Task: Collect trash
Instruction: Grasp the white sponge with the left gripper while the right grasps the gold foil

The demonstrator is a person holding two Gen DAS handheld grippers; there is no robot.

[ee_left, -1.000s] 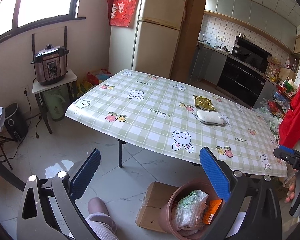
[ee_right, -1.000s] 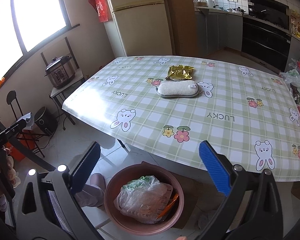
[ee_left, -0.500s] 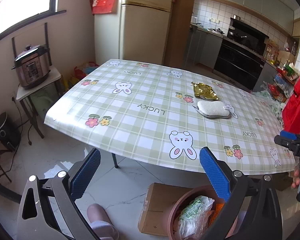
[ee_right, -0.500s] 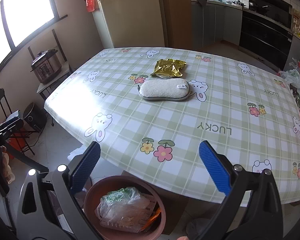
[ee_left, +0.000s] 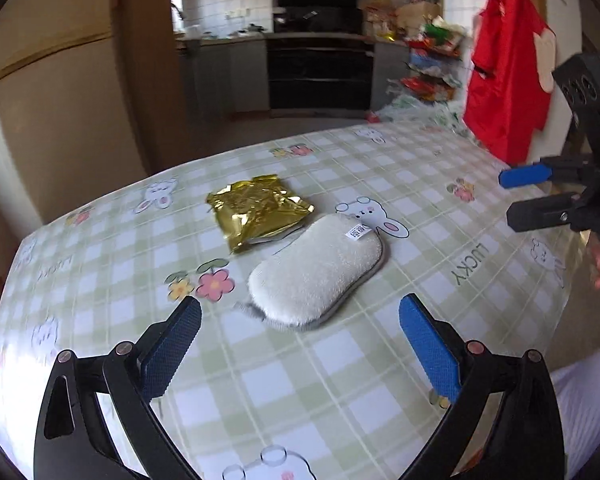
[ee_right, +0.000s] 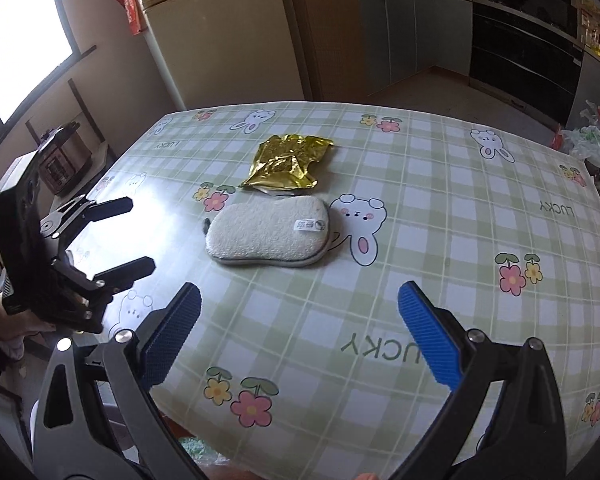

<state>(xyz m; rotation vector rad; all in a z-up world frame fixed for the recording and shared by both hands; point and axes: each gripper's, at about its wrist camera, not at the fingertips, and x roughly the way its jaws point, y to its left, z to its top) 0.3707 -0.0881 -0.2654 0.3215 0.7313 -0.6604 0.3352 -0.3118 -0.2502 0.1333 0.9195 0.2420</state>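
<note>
A crumpled gold foil wrapper point(ee_left: 257, 212) lies on the green checked tablecloth point(ee_left: 340, 380), also in the right wrist view point(ee_right: 288, 162). A beige fluffy sponge pad point(ee_left: 317, 273) lies just in front of it, touching its edge, and shows in the right wrist view point(ee_right: 269, 235). My left gripper point(ee_left: 300, 344) is open and empty, hovering over the table just short of the pad; it shows at the left of the right wrist view point(ee_right: 134, 236). My right gripper point(ee_right: 298, 332) is open and empty above the table's near edge; it shows at the right of the left wrist view point(ee_left: 518, 196).
A fridge point(ee_right: 216, 32) stands behind the table. Kitchen counters and a black oven point(ee_left: 320, 68) are at the back. A red cloth point(ee_left: 508, 80) hangs at the right. A pressure cooker point(ee_right: 62, 160) sits on a stand at left. Trash in the bin peeks below the table edge point(ee_right: 196, 452).
Both grippers have risen from the floor bin and moved forward over the table. The left one has swung right to face the pad and wrapper. Both stay open.
</note>
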